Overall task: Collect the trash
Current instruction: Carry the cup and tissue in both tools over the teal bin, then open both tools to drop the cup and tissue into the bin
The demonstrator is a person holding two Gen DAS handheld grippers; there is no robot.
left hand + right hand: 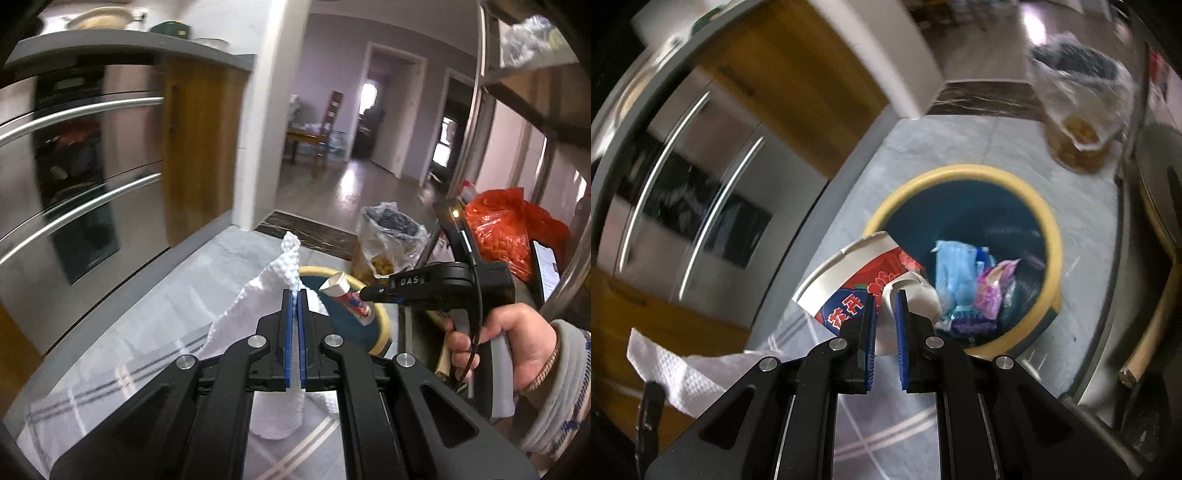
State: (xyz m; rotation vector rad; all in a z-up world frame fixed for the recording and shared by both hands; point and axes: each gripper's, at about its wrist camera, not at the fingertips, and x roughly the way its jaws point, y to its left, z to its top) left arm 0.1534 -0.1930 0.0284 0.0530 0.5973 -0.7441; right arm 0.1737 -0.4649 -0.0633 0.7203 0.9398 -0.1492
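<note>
Pinching one paper towel (255,295) in left gripper (294,295), right gripper (886,299) clamping one toothpaste box (857,280)

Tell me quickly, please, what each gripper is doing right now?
Left gripper: closed on a white paper towel.
Right gripper: closed on a crushed paper cup, above the trash bin.

My left camera looks forward and gently down along its fingers, across the kitchen floor (155,302) towards the hallway, with my right hand (506,343) at its right edge. My right camera tilts steeply down, close above the bin (1049,236). Both views share the bin (382,321), the floor and the oven front (74,166).
</note>
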